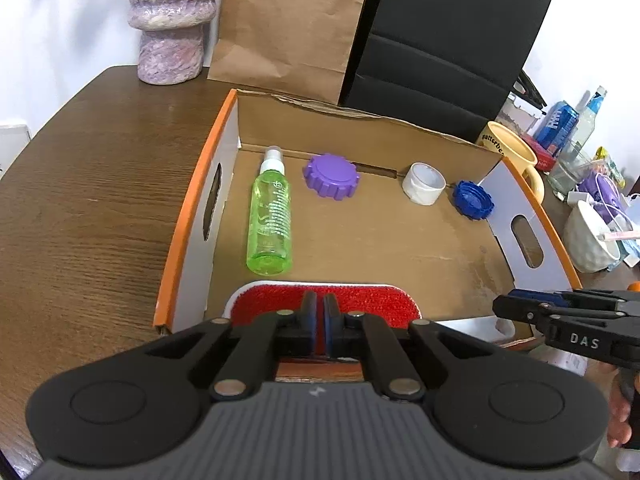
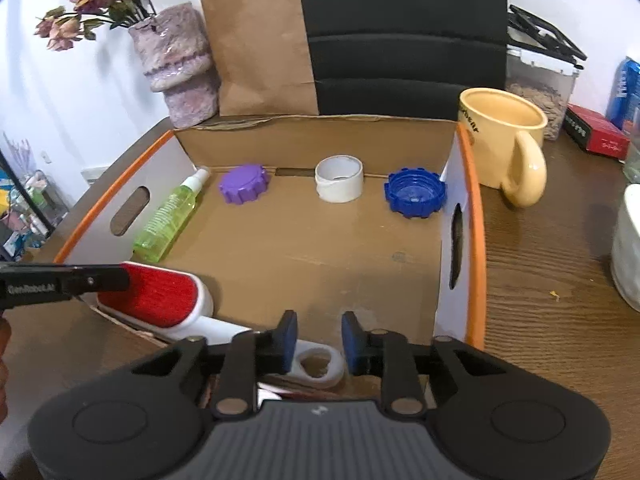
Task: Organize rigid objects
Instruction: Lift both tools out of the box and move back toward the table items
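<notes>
An open cardboard box [image 1: 192,216] [image 2: 466,184] with orange rims holds a green spray bottle [image 1: 270,216] [image 2: 168,216], a purple lid [image 1: 330,176] [image 2: 243,183], a white tape roll [image 1: 423,182] [image 2: 339,179] and a blue lid [image 1: 473,200] [image 2: 415,193]. My left gripper [image 1: 319,312] [image 2: 120,278] is shut on a red-and-white lint brush [image 1: 360,304] [image 2: 160,298] at the box's near edge. My right gripper [image 2: 319,338] [image 1: 504,306] is open and empty, just above the brush's white loop handle [image 2: 320,364].
The box sits on a wooden table [image 1: 88,184] [image 2: 552,264]. A yellow mug [image 2: 508,148] [image 1: 516,152] and a white bowl [image 2: 628,248] [image 1: 588,240] stand right of the box. A paper bag [image 2: 256,40], a black chair [image 2: 400,32] and a purple vase [image 2: 180,68] stand behind.
</notes>
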`<state>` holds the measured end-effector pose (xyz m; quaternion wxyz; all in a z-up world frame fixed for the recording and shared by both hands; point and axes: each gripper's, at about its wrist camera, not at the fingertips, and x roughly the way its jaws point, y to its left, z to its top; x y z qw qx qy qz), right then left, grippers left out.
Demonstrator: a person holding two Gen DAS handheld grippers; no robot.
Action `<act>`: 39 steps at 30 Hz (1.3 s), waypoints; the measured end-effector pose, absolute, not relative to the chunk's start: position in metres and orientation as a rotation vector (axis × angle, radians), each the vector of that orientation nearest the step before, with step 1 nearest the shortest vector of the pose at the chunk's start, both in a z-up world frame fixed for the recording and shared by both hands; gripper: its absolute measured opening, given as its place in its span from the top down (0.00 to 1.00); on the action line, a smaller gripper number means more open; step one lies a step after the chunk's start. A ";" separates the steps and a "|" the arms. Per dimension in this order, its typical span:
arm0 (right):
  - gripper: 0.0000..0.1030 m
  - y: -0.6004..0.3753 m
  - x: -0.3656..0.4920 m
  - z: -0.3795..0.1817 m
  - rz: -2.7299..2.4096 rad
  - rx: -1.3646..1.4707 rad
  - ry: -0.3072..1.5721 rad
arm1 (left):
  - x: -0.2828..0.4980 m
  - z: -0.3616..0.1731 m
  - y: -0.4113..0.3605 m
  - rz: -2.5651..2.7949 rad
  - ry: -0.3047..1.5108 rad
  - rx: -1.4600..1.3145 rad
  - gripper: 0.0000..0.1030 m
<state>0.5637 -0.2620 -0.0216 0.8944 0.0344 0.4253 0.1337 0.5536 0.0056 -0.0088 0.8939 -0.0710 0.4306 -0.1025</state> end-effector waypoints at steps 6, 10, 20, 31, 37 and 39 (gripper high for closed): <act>0.83 -0.264 0.569 -0.024 0.276 0.060 0.874 | 0.546 -0.008 0.000 -0.196 0.885 -0.123 0.94; 0.74 -0.268 0.565 -0.016 0.277 0.067 0.822 | 0.545 0.001 0.000 -0.190 0.893 -0.146 0.75; 0.32 -0.273 0.468 0.045 0.283 0.038 0.420 | 0.424 0.066 -0.010 -0.117 0.300 0.027 0.11; 0.14 -0.250 0.346 0.049 0.246 -0.066 0.091 | 0.322 0.053 -0.016 -0.090 0.075 -0.023 0.04; 0.14 -0.249 0.311 0.051 0.246 -0.029 0.079 | 0.283 0.054 -0.010 -0.093 0.050 -0.022 0.04; 0.14 -0.253 0.298 0.052 0.246 -0.009 0.071 | 0.272 0.055 -0.011 -0.091 0.050 -0.025 0.04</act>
